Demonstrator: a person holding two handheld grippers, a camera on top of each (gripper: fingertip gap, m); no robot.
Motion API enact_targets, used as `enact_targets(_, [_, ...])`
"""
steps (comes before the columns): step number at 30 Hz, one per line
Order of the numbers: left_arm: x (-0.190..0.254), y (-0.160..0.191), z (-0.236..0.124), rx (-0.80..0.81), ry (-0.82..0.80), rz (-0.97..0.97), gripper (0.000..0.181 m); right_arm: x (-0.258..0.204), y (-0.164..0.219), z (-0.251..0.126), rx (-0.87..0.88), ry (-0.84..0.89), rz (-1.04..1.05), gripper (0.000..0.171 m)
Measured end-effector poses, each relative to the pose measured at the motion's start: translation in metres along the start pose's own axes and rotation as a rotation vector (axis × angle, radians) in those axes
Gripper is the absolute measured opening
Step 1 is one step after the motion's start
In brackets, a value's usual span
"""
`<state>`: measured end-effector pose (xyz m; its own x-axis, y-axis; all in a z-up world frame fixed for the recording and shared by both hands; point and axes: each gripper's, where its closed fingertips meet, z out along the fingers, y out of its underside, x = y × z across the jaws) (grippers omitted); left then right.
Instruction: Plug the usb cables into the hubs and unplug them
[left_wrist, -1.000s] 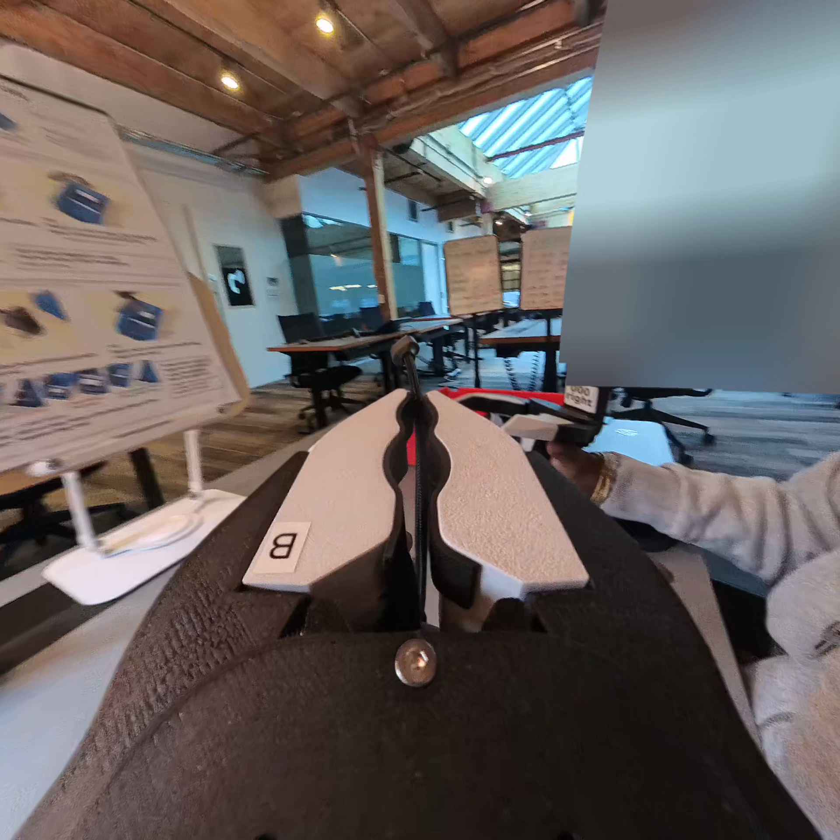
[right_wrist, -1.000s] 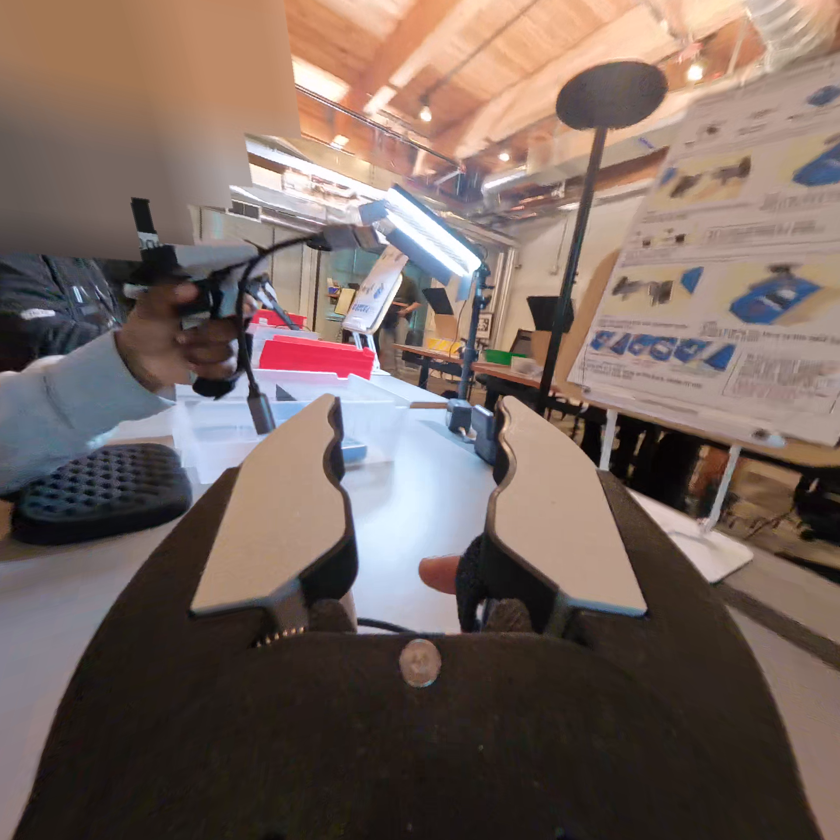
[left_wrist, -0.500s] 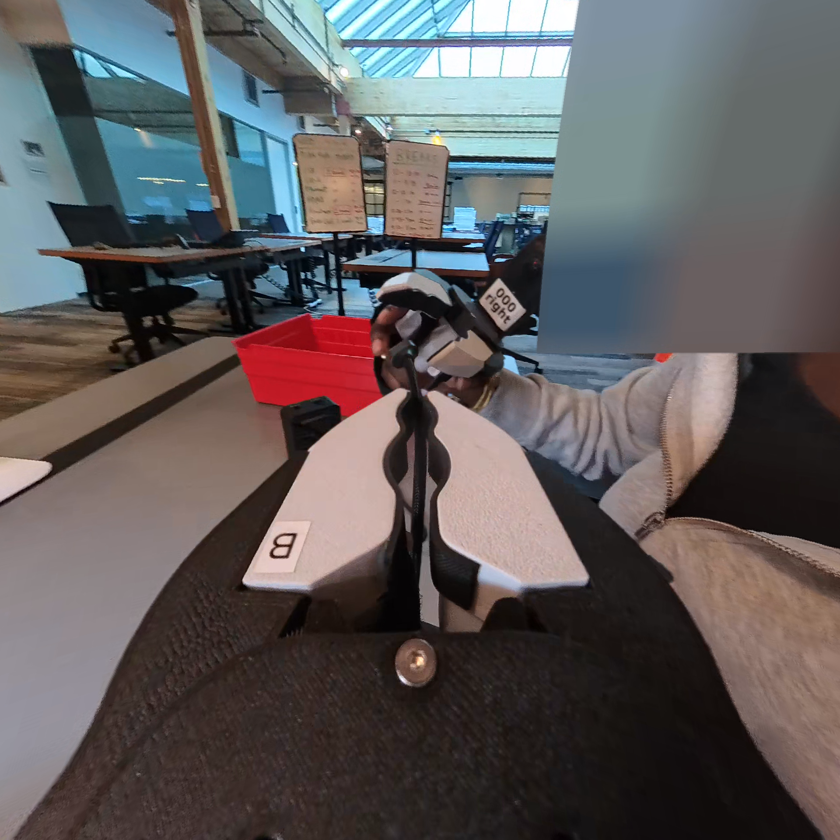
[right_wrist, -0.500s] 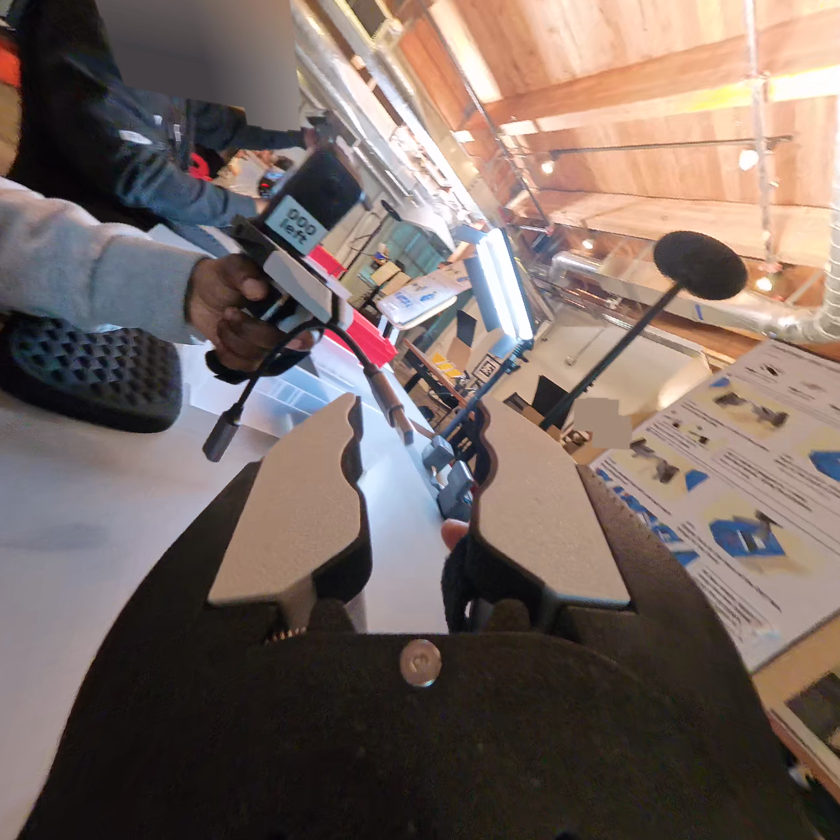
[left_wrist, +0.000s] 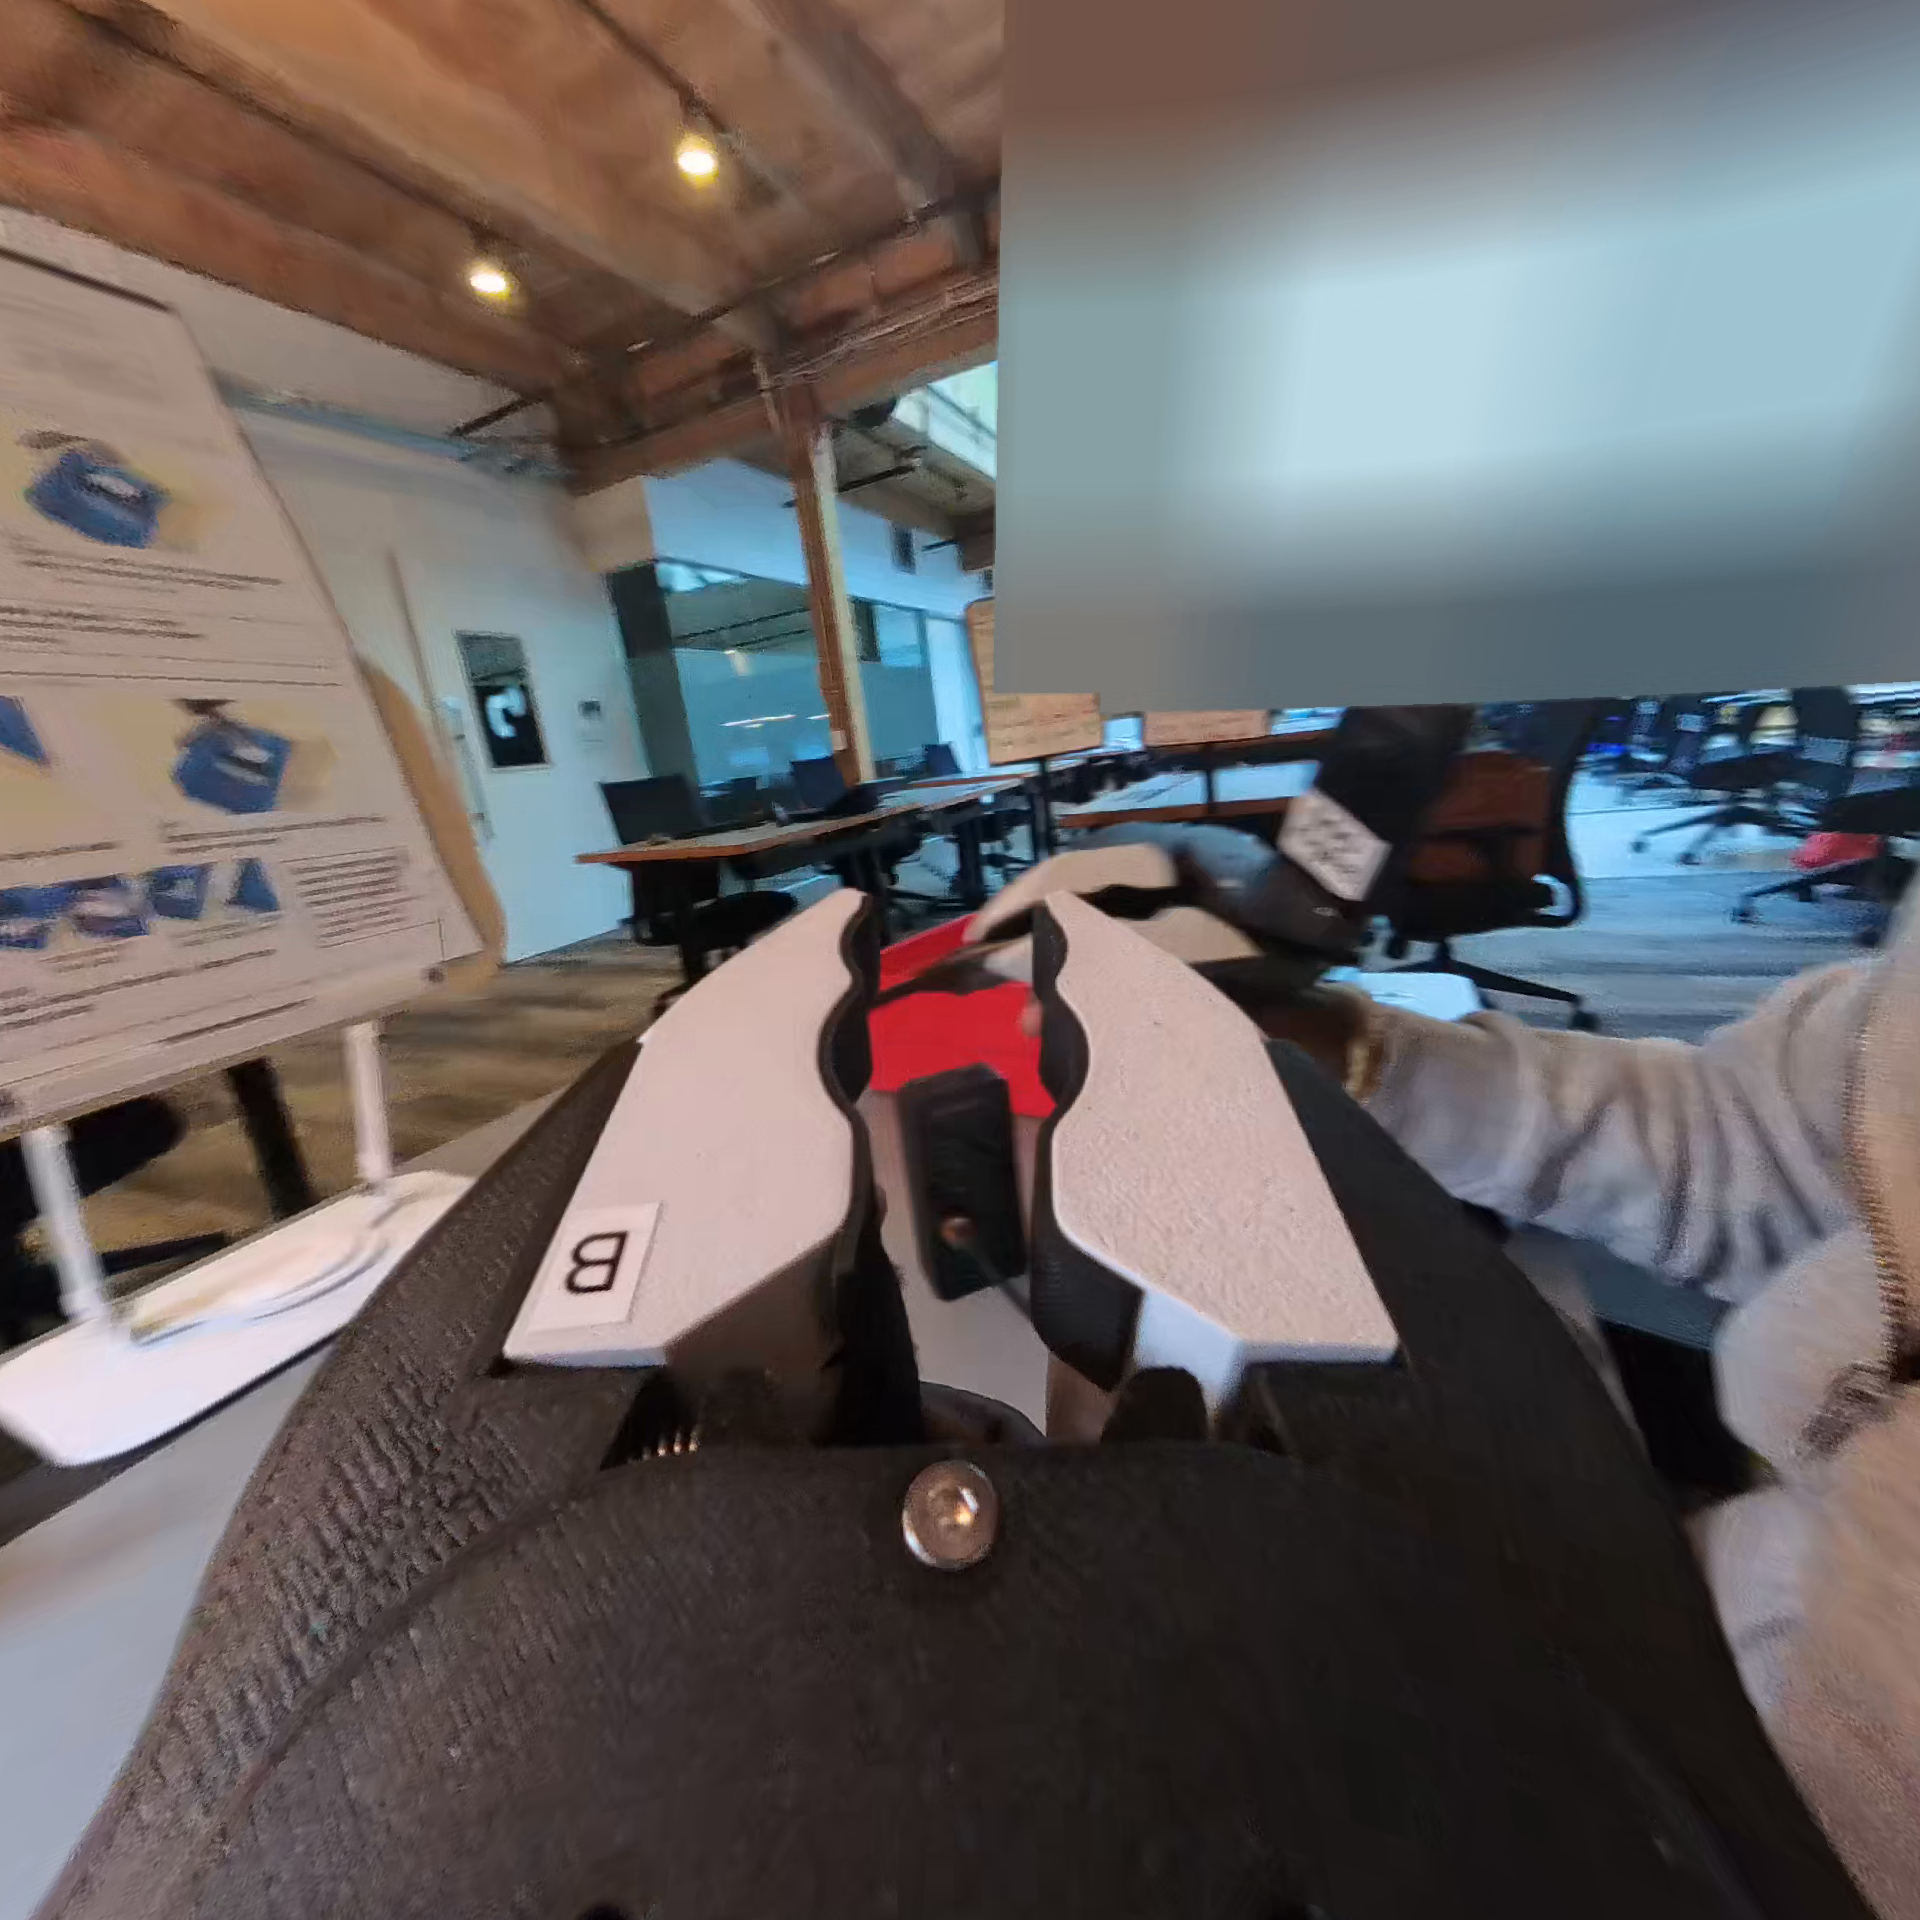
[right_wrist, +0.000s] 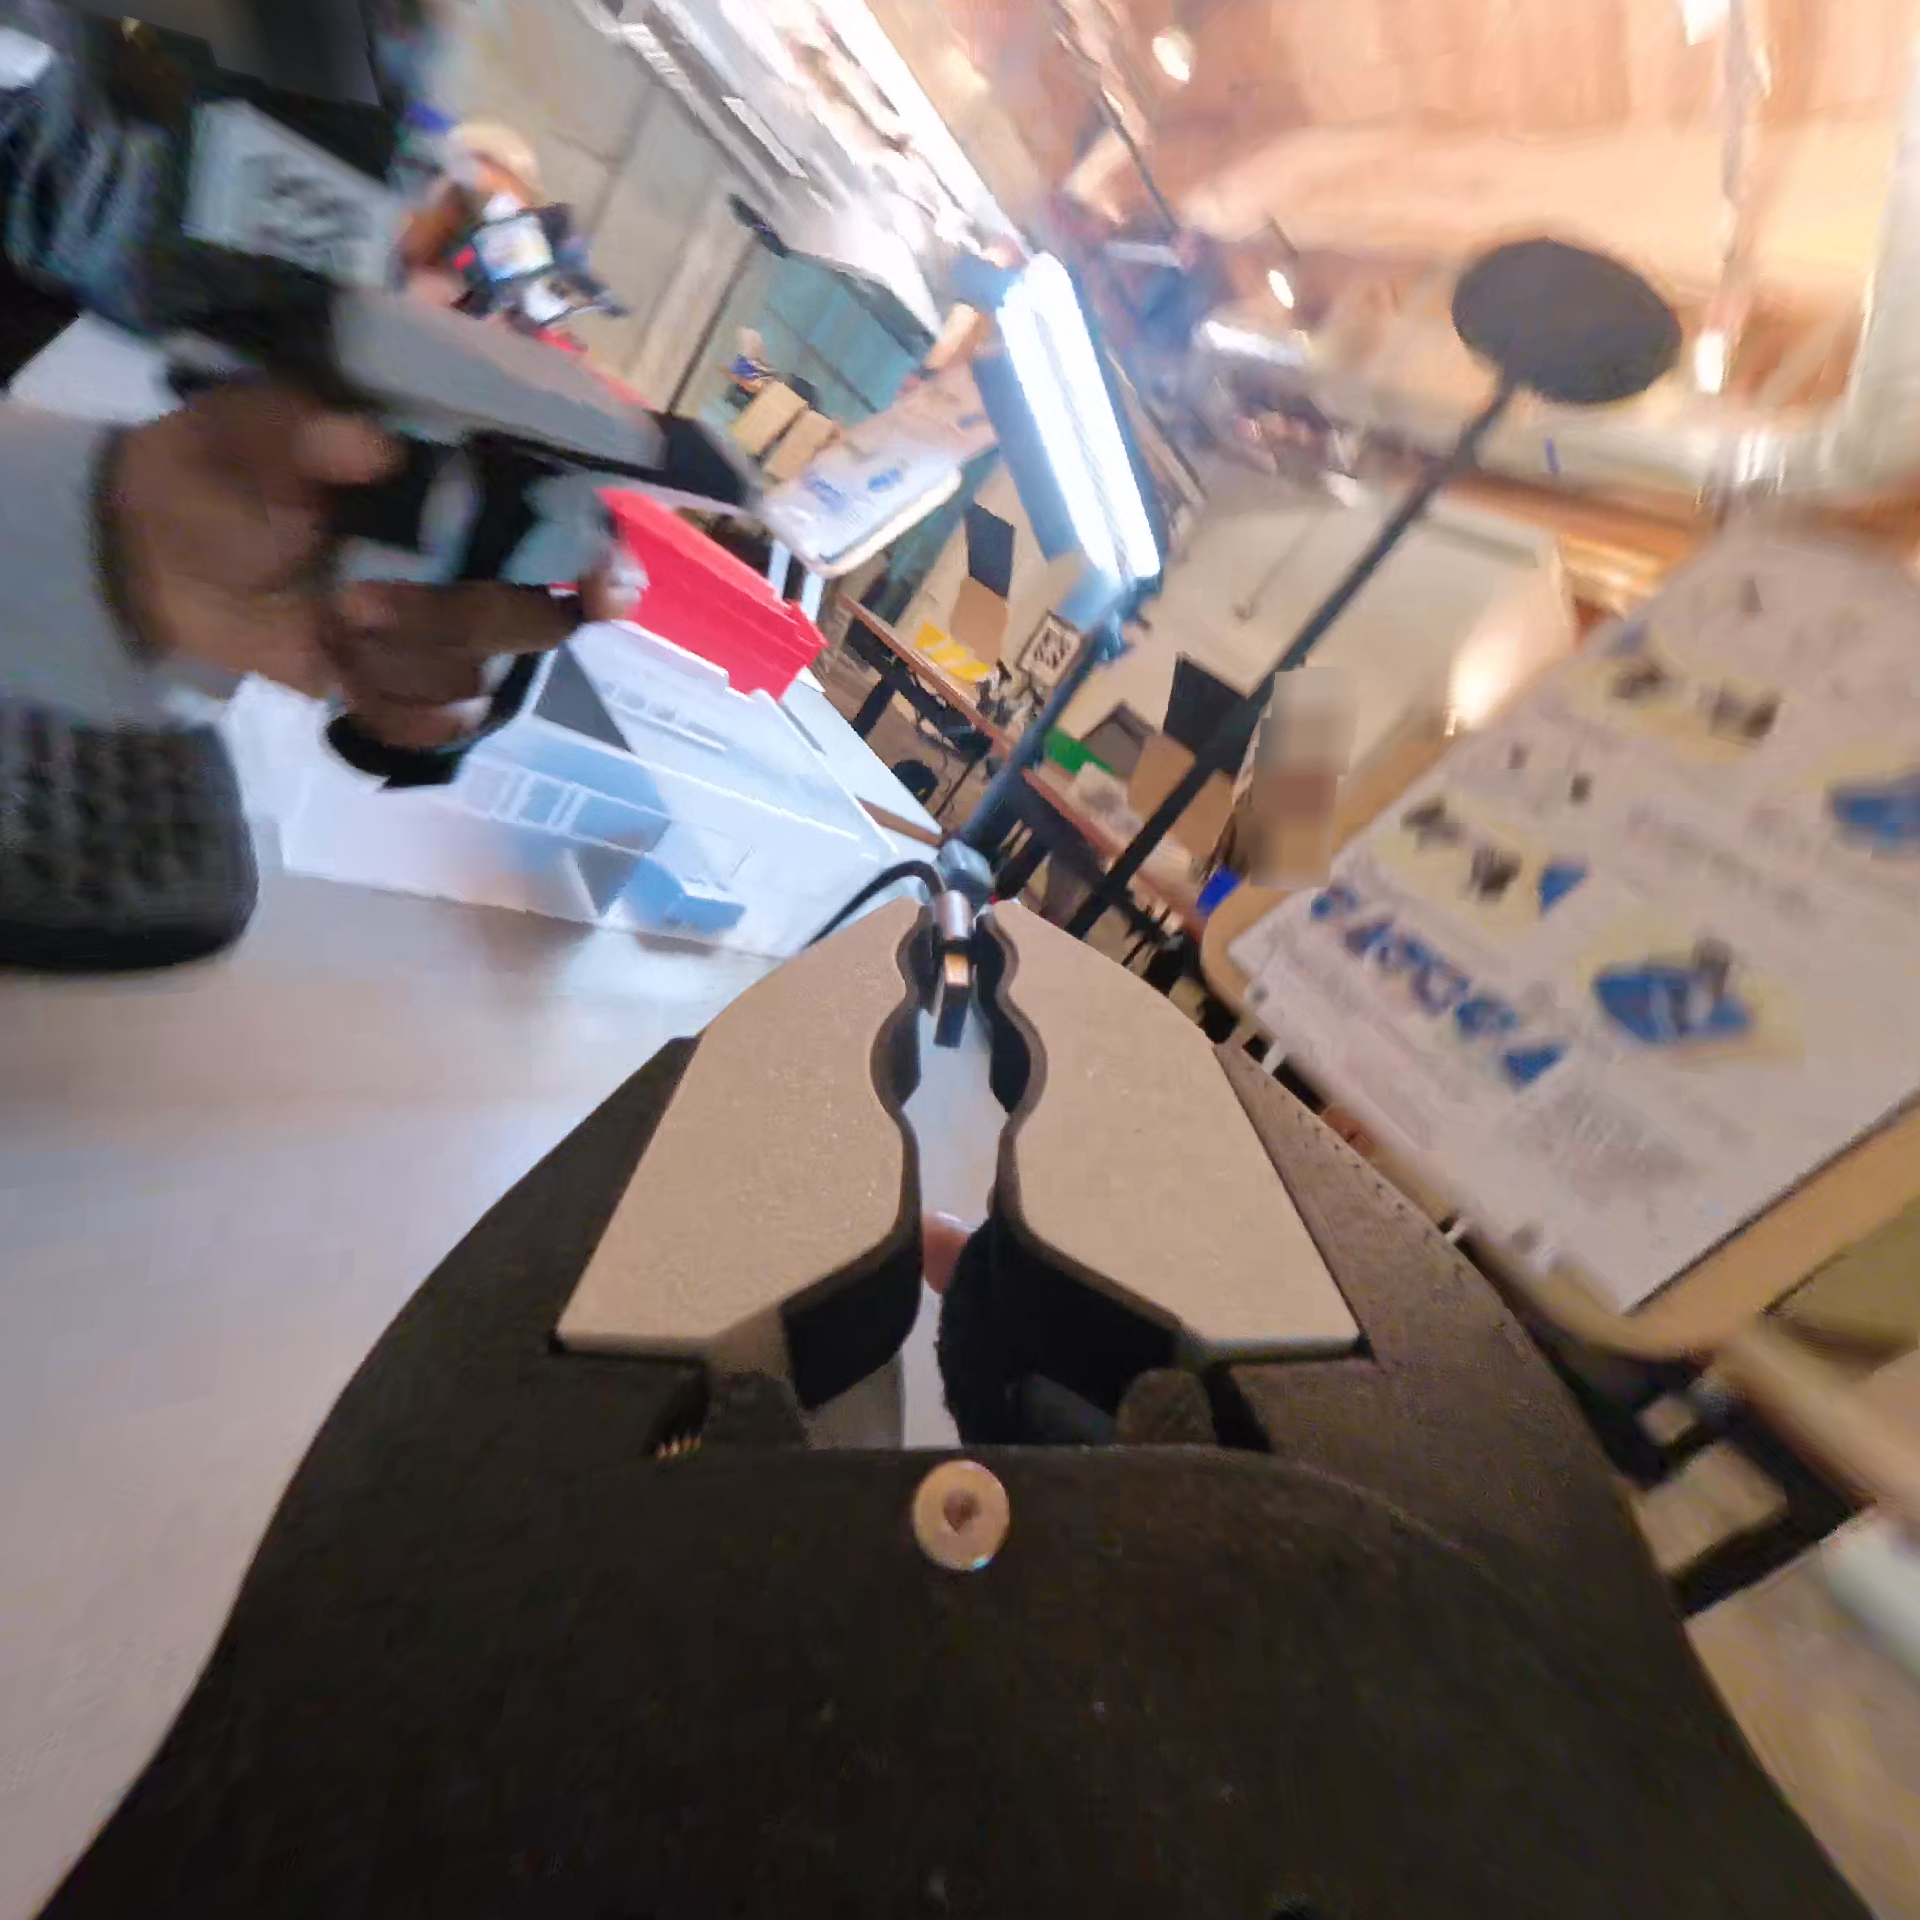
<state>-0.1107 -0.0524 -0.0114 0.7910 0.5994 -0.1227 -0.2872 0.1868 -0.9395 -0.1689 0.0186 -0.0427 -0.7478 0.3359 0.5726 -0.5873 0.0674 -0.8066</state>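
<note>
— So, where's the plug?

— My right tongs (right_wrist: 951, 971) are clamped on the small metal-tipped black USB cable plug (right_wrist: 951, 961), light, stiff, slippery; hold its shell, not the limp cord.

— And the left?

— My left tongs (left_wrist: 951, 940) stand apart over the small black box-shaped hub (left_wrist: 961, 1179) on the grey counter (left_wrist: 62, 1621).

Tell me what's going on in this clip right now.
A person holds a claw in each hand over a grey table. The right claw is shut on a USB plug, its cable trailing off. The left claw is open, empty, with a black hub lying on the table seen between its fingers. Nothing's plugged in yet.
</note>
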Motion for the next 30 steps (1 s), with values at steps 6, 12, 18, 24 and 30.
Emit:
enact_targets(6, [0.062, 0.055, 0.033, -0.087, 0.195, -0.302, 0.032, 0.033, 0.018, 0.005, 0.129, 0.077, 0.785, 0.008])
enact_targets(12, [0.047, 0.100, 0.066, -0.193, -0.027, -0.339, 0.053, 0.023, 0.002, 0.004, 0.312, -0.066, 1.285, 0.007])
enact_targets(18, [0.001, 0.067, 0.047, 0.022, -0.263, 0.008, 0.056, -0.009, -0.003, 0.008, 0.346, -0.239, 1.660, 0.007])
enact_targets(24, [0.031, 0.048, 0.040, 0.033, -0.013, 0.223, 0.044, -0.034, -0.011, 0.007, 0.303, -0.421, 1.870, 0.000])
enact_targets(30, [0.034, 0.049, 0.035, 0.005, 0.067, 0.027, 0.009, -0.053, -0.004, 0.016, 0.196, -0.405, 1.771, 0.000])
